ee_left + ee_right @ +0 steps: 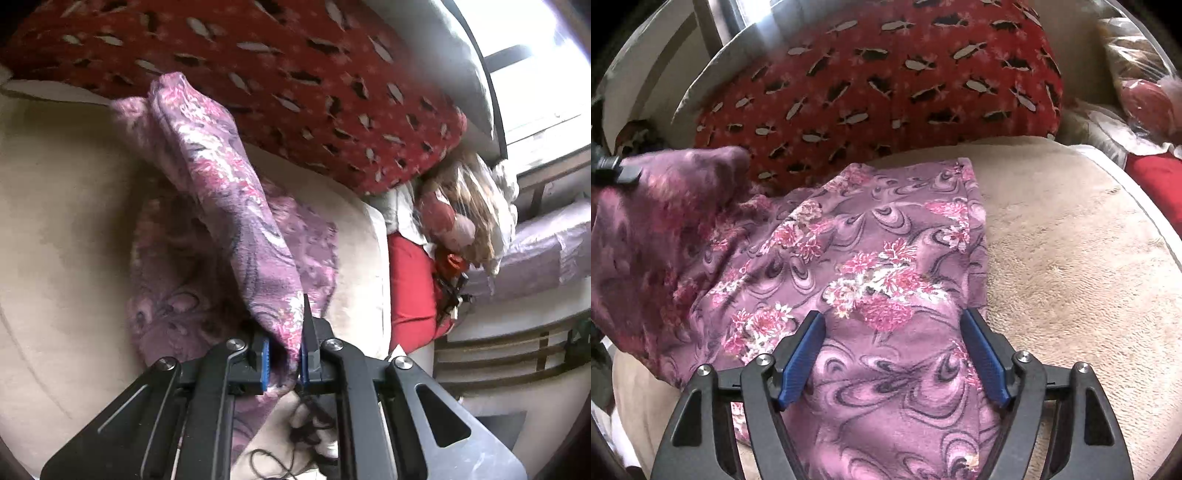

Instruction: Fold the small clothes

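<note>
The left claw [284, 363] pinches the purple floral cloth [871, 266], lifting it; the right claw [894, 354] hovers spread above it. Beige fleece bedcover [1071, 277]; red patterned pillow [886, 74] at 12 o'clock.

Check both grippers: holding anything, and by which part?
Left gripper is shut on the purple floral garment, pinching a bunched fold of it and lifting that part off the beige surface. Right gripper is open above the cloth, holding nothing.

Daylight from a blown-out window [546, 74] glares top right; fisheye edges bend and darken, and the lifted cloth [665, 206] blurs.
</note>
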